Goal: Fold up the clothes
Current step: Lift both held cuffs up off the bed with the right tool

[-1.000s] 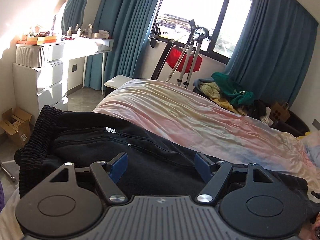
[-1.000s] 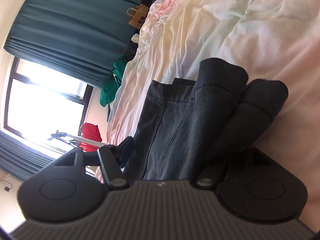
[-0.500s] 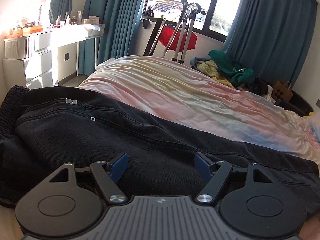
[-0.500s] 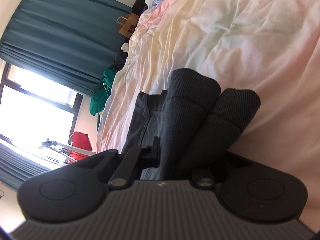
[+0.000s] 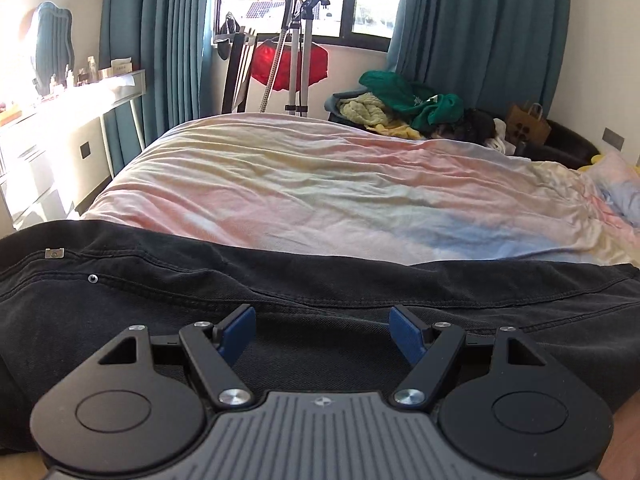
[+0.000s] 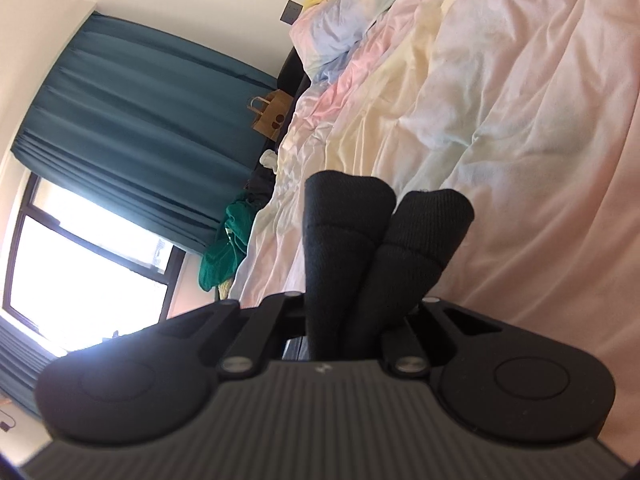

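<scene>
Lying: the black denim trousers (image 5: 320,300) stretch flat across the near edge of the pastel bedsheet (image 5: 340,192), waist end toward the left.
Left gripper (image 5: 320,330): jaws wide, blue pads (image 5: 236,330) hovering over the denim, gripping nothing.
Right gripper (image 6: 362,320): jaws narrow, clamped on the two ribbed knit cuffs (image 6: 384,240) bunched together.
Feel: the denim looks thick and fairly heavy, limp yet creasing firmly; the cuffs look soft, stretchy and compressible.
Slip: low, judging by the rough weave.
Hold points: the stitched side seam (image 5: 280,298) or waist edge seem best, since doubled cloth gives a firmer bite than a single layer.
</scene>
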The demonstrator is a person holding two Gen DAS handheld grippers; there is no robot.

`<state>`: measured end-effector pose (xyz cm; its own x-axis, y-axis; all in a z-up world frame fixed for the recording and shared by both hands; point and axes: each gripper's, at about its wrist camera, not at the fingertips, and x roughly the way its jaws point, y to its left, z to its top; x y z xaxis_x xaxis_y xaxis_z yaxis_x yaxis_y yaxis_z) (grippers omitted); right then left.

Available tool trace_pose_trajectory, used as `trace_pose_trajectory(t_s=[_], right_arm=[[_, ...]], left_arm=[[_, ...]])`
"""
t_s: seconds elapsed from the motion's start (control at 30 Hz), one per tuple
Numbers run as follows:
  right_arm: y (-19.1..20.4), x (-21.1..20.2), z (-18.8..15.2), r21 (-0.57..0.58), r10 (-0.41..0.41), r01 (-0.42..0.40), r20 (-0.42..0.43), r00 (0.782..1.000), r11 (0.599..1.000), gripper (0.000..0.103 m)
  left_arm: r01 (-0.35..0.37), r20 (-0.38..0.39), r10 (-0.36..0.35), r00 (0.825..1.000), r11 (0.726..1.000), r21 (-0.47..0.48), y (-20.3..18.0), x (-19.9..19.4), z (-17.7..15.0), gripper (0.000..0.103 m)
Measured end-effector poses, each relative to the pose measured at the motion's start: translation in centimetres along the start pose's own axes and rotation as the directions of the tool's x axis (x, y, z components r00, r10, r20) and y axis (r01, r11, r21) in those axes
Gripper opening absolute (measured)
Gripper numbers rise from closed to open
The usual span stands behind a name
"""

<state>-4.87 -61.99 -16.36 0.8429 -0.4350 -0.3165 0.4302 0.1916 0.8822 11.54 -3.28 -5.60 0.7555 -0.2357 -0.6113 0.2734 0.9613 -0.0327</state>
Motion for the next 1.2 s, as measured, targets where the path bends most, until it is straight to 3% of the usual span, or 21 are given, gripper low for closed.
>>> trace_pose_trajectory(t_s=[0.17, 0.37, 0.53, 0.73, 1.0, 1.2], right_arm=[[-1.2, -0.3, 0.5, -0.008, -0.016, 0.016, 0.010, 1.000, 1.000, 0.008], [-2.2, -0.6, 0.9, -0.028, -0.040, 0.041, 0.018, 0.999, 0.999, 0.008], [-2.2, -1.2, 0.4, -0.079, -0.084, 0.084, 0.011, 0.996, 0.993, 0.008], [-1.8, -1.9, -0.1, -0.134, -0.139, 0.139, 0.013, 0.990, 0.981, 0.008], [0.0, -2.4, -0.5, -0.240, -0.174, 0.178, 0.037, 0.984, 0.954, 0.009], [2.0, -3.0, -1.0, -0.302, -0.146, 0.160, 0.069, 0.987, 0.940, 0.009]], left_arm=[[0.012, 0.013, -0.014, 1.000, 0.993, 0.121, -1.0, 0.0, -0.7, 0.080], [-0.072, -0.031, 0.073, 0.997, 0.997, 0.034, 1.8, 2.2, -2.9, 0.080], [-0.167, 0.044, 0.165, 0.985, 0.984, 0.058, 3.6, 1.9, -3.8, 0.080], [-0.137, 0.049, 0.136, 0.990, 0.990, 0.016, 5.0, 1.6, -4.6, 0.080], [-0.159, 0.060, 0.155, 0.986, 0.985, 0.072, 4.4, 1.8, -5.4, 0.080], [-0.158, 0.039, 0.156, 0.987, 0.984, 0.079, 4.5, 2.1, -5.5, 0.081]])
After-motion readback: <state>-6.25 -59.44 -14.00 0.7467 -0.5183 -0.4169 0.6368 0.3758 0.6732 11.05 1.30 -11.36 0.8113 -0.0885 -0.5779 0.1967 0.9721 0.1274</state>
